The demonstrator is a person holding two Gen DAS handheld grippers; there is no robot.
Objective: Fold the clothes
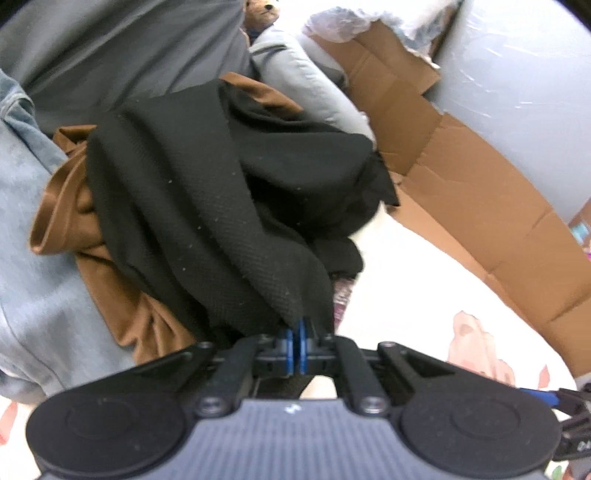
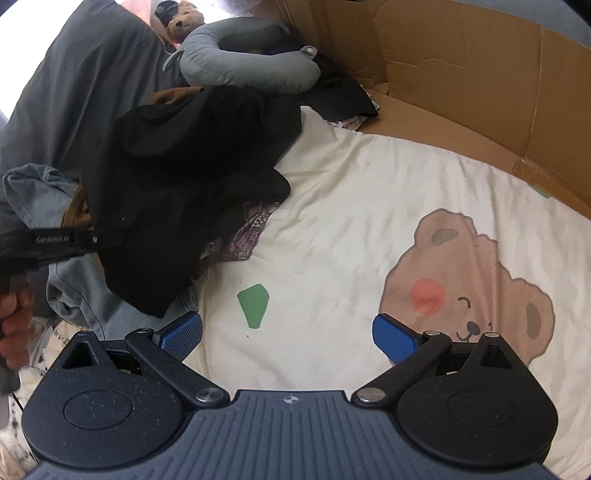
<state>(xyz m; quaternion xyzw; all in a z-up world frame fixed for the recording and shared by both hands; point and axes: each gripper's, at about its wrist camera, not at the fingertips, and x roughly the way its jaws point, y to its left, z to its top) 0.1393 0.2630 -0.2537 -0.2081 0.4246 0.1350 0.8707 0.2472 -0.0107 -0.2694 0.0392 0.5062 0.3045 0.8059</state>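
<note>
My left gripper (image 1: 298,326) is shut on an edge of a black garment (image 1: 207,192), which stretches away from the blue pads onto a heap of clothes. The black garment also shows in the right wrist view (image 2: 177,177), draped over the heap at the left, with the left gripper's body (image 2: 55,240) beside it. A brown garment (image 1: 74,206) lies under the black one. A light blue denim piece (image 1: 26,229) lies at the left. My right gripper (image 2: 287,332) is open and empty, low over the cream bedsheet (image 2: 351,206).
A cardboard wall (image 2: 461,62) runs along the far right side. A grey neck pillow (image 2: 243,59) and a teddy bear (image 2: 184,20) lie at the back. The sheet carries a printed bear face (image 2: 461,288) and a green patch (image 2: 255,304). A patterned cloth (image 2: 243,236) peeks out under the heap.
</note>
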